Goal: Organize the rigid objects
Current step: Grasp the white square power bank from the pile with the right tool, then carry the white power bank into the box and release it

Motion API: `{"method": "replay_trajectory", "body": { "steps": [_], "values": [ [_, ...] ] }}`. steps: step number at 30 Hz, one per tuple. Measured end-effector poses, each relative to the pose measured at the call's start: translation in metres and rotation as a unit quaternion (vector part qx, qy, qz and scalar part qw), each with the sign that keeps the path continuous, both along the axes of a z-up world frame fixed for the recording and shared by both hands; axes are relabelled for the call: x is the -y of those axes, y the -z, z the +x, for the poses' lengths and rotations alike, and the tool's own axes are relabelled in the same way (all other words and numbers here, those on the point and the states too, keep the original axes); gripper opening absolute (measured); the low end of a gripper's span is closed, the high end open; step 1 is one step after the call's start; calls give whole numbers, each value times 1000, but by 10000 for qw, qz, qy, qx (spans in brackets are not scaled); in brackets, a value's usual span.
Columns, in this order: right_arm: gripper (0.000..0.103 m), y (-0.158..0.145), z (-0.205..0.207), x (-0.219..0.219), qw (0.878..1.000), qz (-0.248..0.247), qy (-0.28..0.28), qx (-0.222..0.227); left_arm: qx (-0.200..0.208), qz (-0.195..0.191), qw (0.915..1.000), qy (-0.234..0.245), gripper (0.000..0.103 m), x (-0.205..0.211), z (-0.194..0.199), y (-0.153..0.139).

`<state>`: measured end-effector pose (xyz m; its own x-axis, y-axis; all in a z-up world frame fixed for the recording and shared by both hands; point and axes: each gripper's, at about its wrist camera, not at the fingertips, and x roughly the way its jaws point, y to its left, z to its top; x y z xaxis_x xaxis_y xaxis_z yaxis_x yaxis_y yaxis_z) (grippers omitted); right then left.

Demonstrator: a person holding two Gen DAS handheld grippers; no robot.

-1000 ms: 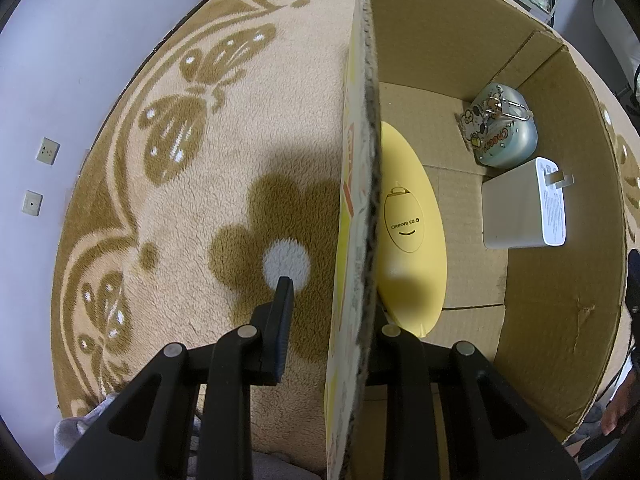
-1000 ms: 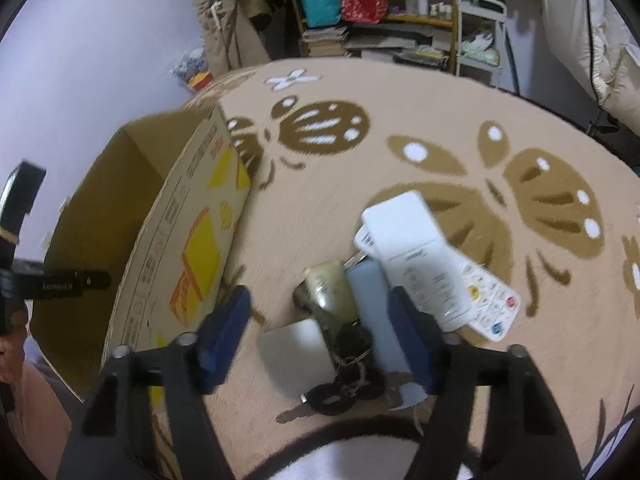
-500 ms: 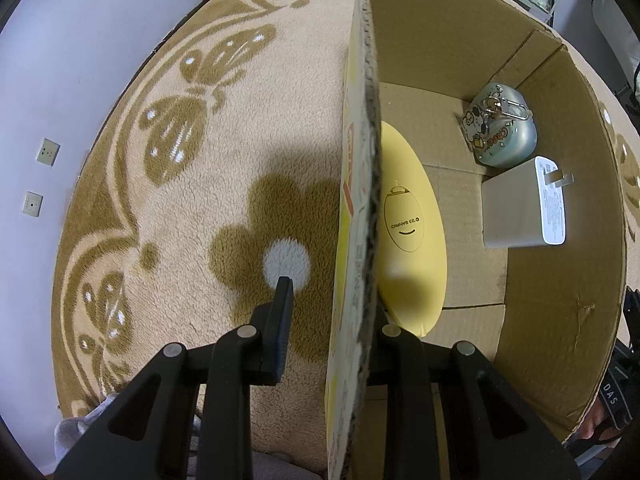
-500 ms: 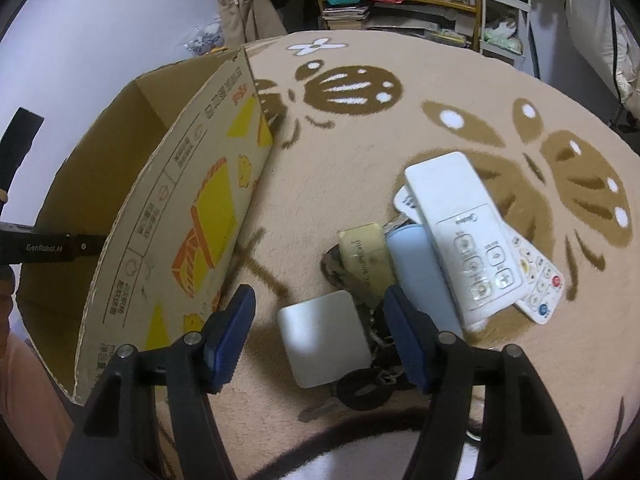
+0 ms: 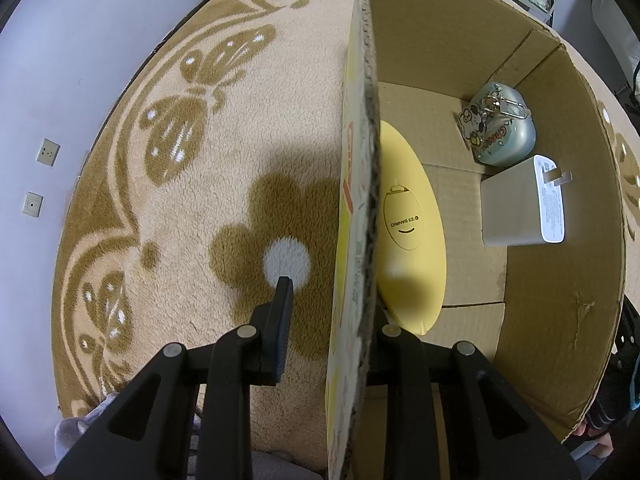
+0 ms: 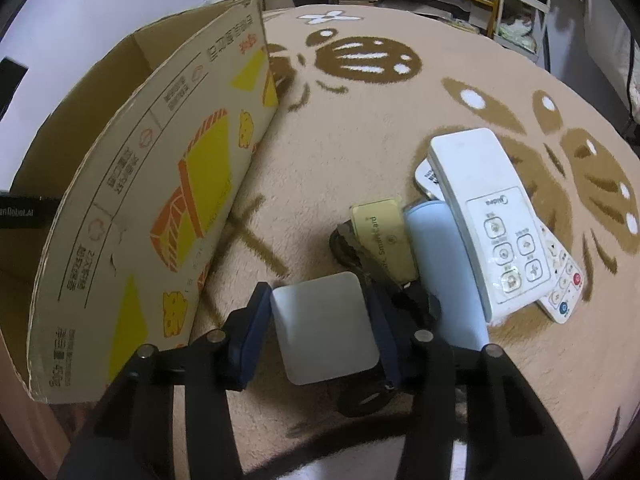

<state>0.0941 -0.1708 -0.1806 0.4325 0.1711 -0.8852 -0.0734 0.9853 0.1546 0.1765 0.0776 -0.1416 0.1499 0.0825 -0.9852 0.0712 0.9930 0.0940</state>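
While the left tool (image 5: 326, 312) straddles one wall of the cardboard box (image 5: 560, 280), one finger outside and one inside, its jaws look spread rather than clamped, so it seems to steady the box only loosely. Inside the box lie a yellow oval case (image 5: 412, 232), a white charger (image 5: 520, 208) and a small blue-green tin (image 5: 500, 136).

On the patterned rug (image 6: 360, 128), just beside the box, the right tool (image 6: 320, 320) has its two blue pads on either side of a white square block (image 6: 324, 326); whether they already pinch it or only bracket it cannot be told. The block lies against a pile: a dark strap with keys (image 6: 360, 256), a yellow card (image 6: 384, 236), a pale blue case (image 6: 444, 272) and two white remotes (image 6: 488, 216).

Several things could go wrong. The block's smooth rounded sides may slip from the pads on lifting. The right-hand pad sits against the strap, so it could snag and drag the pile along. If the box wall is not truly held, the box may slide or tip when the block is dropped in.
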Motion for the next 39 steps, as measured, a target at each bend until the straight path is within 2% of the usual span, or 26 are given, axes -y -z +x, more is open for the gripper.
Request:
{"method": "replay_trajectory", "body": {
  "steps": [21,39],
  "values": [
    [49,-31,14,0,9973,-80,392,616,11,-38,10000,3,25,-2,-2,0],
    [49,-94,48,-16,9907,-121,242,1331,16,-15,10000,19,25,-1,-2,-1]
  ]
}}
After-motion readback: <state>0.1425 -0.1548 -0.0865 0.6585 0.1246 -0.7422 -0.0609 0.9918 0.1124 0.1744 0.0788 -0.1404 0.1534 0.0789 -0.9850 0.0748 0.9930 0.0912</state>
